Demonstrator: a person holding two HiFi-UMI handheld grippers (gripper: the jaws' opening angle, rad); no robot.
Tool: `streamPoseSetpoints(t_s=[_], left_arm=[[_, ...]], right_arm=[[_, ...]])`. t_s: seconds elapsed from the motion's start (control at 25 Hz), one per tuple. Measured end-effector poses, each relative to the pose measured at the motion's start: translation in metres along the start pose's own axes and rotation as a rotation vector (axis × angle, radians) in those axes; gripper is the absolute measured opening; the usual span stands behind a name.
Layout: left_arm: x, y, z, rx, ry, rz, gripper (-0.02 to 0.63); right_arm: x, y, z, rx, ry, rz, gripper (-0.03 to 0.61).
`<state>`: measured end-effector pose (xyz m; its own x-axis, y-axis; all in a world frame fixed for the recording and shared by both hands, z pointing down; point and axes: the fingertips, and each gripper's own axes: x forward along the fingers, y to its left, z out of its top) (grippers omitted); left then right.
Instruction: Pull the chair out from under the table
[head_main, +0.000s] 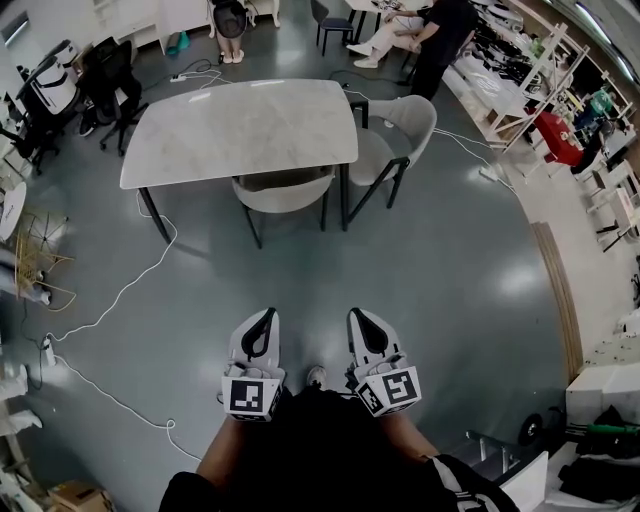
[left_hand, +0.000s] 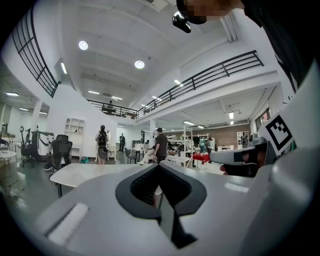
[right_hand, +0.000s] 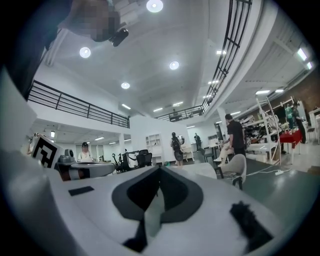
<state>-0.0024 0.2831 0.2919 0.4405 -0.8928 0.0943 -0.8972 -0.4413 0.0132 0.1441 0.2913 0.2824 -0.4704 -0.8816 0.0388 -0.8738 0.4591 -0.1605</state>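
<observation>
The glossy grey floor (head_main: 440, 270) is carrying the pale counter (head_main: 240, 125), which is standing on dark legs. A chair (head_main: 283, 190) is sitting on the floor, tucked under the counter's near edge, and a second chair (head_main: 395, 135) is standing at the counter's right end. A white cable (head_main: 120, 290) is trailing over the floor from below the counter's left end.
</observation>
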Motion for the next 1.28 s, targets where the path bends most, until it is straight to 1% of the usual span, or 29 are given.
streamPoseSetpoints(t_s=[0.08,0.24,0.48,0.64,0.8,0.92,1.04,1.2,1.28], left_arm=[[0.004,-0.006,0.001,0.012,0.007,0.016,0.008],[0.01,-0.013,-0.005,0.008,0.032,0.05,0.008],[0.028,-0.016,-0.009,0.024,0.046,0.041,0.008],[0.051,-0.013,-0.016,0.015,0.05,0.026,0.008],[0.075,-0.001,-0.02,0.003,0.055,0.006,0.008],[0.098,0.013,-0.015,-0.011,0.049,0.003,0.008],[0.117,0.029,-0.019,-0.016,0.056,-0.007,0.008],[0.148,0.052,-0.023,0.001,0.07,-0.028,0.008],[0.164,0.066,-0.022,-0.007,0.081,-0.029,0.008]], right_arm=[[-0.003,-0.01,-0.001,0.005,-0.006,0.016,0.017],[0.001,-0.03,-0.004,0.019,-0.005,0.039,0.017],[0.013,-0.042,-0.013,0.034,0.015,0.051,0.017],[0.03,-0.056,-0.018,0.03,0.021,0.041,0.017],[0.05,-0.067,-0.017,0.025,0.029,0.025,0.017],[0.07,-0.078,-0.016,0.027,0.033,0.019,0.017],[0.091,-0.083,-0.018,0.016,0.046,0.012,0.017],[0.128,-0.095,-0.022,0.022,0.059,0.004,0.017],[0.151,-0.098,-0.02,0.02,0.067,0.004,0.017]])
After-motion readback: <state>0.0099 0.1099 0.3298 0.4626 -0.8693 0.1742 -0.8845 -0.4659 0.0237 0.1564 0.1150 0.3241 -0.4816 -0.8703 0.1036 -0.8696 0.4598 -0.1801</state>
